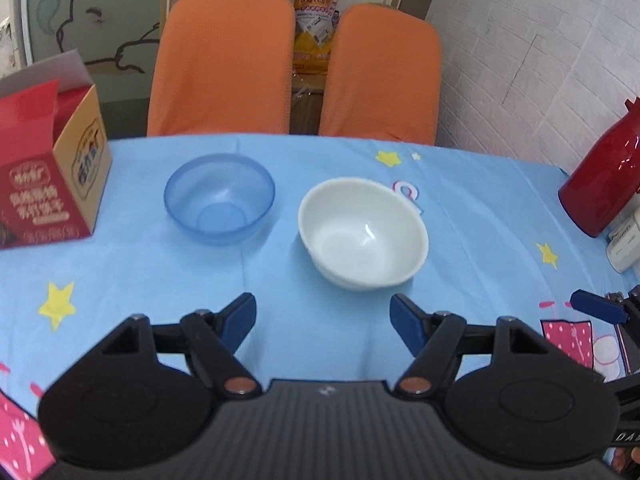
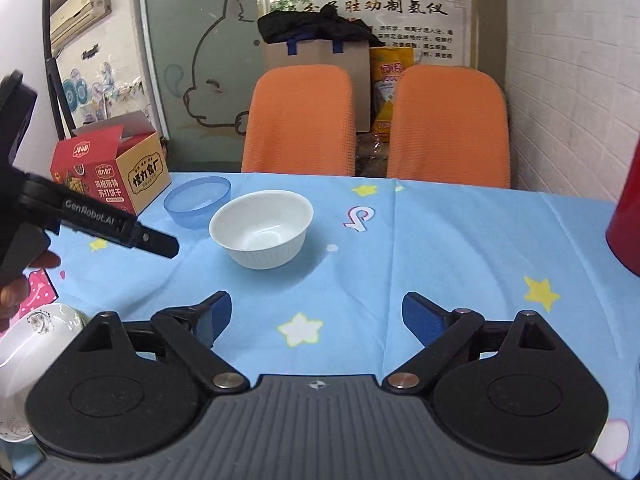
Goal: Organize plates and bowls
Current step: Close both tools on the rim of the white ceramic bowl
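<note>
Two bowls stand upright on the surface [image 1: 320, 184]: one blue bowl [image 1: 219, 199] and one white bowl [image 1: 363, 233], just beside each other and not touching. One patterned dish [image 2: 28, 344] lies at the near left edge of the right wrist view. Two tools: the left tool [image 1: 322, 320] and the right tool [image 2: 316, 320] both have jaws apart with nothing between them. One red box [image 1: 48, 172] stands left of the blue bowl. Two orange chairs [image 1: 222, 64] stand behind; one red jug [image 1: 604, 176] stands at right.
</note>
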`<act>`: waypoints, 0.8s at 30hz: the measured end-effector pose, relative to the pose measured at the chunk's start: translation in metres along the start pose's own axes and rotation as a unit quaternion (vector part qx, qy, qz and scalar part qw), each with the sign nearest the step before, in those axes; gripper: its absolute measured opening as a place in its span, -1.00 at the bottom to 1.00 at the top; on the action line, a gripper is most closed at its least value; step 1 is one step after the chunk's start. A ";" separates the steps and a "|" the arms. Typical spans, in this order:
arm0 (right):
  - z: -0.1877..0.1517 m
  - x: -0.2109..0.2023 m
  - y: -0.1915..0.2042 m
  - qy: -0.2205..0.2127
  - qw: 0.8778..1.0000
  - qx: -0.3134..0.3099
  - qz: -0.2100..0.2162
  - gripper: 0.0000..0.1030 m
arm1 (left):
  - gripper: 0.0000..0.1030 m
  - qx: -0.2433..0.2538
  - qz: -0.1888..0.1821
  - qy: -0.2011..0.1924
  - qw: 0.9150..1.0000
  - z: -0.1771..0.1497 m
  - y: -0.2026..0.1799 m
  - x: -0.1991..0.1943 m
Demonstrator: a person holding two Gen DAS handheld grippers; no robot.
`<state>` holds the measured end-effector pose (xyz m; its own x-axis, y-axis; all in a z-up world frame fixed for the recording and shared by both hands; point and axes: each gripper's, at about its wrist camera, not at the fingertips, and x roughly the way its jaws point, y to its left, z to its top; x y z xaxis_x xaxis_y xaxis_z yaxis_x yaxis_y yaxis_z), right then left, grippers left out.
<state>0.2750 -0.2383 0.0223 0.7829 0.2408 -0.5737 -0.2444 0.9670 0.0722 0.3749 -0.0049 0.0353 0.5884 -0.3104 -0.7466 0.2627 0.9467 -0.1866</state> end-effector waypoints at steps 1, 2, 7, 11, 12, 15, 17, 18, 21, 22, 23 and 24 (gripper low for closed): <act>0.007 0.008 0.000 0.005 1.000 -0.009 0.002 1.00 | 0.41 0.006 -0.002 -0.004 1.000 0.012 -0.002 0.004; 0.012 0.016 -0.001 0.009 1.000 -0.019 0.007 1.00 | 0.42 0.016 -0.005 -0.009 1.000 0.025 -0.004 0.010; 0.024 0.054 0.004 0.042 0.997 -0.053 0.031 1.00 | 0.43 0.091 -0.051 0.020 0.994 0.064 -0.011 0.052; 0.021 0.074 0.005 0.067 0.995 -0.070 0.038 1.00 | 0.43 0.122 -0.049 0.031 0.991 0.078 -0.011 0.080; 0.021 0.078 0.004 0.072 0.994 -0.070 0.040 1.00 | 0.43 0.129 -0.056 0.038 0.989 0.080 -0.011 0.087; 0.022 0.088 0.002 0.081 0.994 -0.061 0.047 1.00 | 0.43 0.138 -0.043 0.048 0.988 0.080 -0.011 0.107; 0.023 0.094 0.003 0.085 0.993 -0.054 0.053 1.00 | 0.43 0.136 -0.037 0.058 0.988 0.079 -0.009 0.120; 0.024 0.097 0.004 0.087 0.993 -0.053 0.057 1.00 | 0.43 0.134 -0.037 0.064 0.988 0.078 -0.008 0.125; 0.029 0.108 0.008 0.089 0.993 -0.052 0.059 1.00 | 0.43 0.138 -0.038 0.066 0.987 0.074 -0.008 0.134; 0.030 0.111 0.011 0.091 0.993 -0.054 0.061 1.00 | 0.43 0.137 -0.036 0.066 0.988 0.074 -0.008 0.136; 0.031 0.115 0.012 0.092 0.992 -0.055 0.062 1.00 | 0.43 0.137 -0.037 0.064 0.988 0.073 -0.008 0.137; 0.033 0.119 0.014 0.094 0.992 -0.056 0.064 1.00 | 0.43 0.136 -0.042 0.064 0.988 0.073 -0.009 0.137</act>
<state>0.3833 -0.1932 -0.0180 0.6238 0.3310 -0.7080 -0.4055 0.9115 0.0689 0.5090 -0.0618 -0.0184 0.4591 -0.3564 -0.8138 0.5127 0.8543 -0.0849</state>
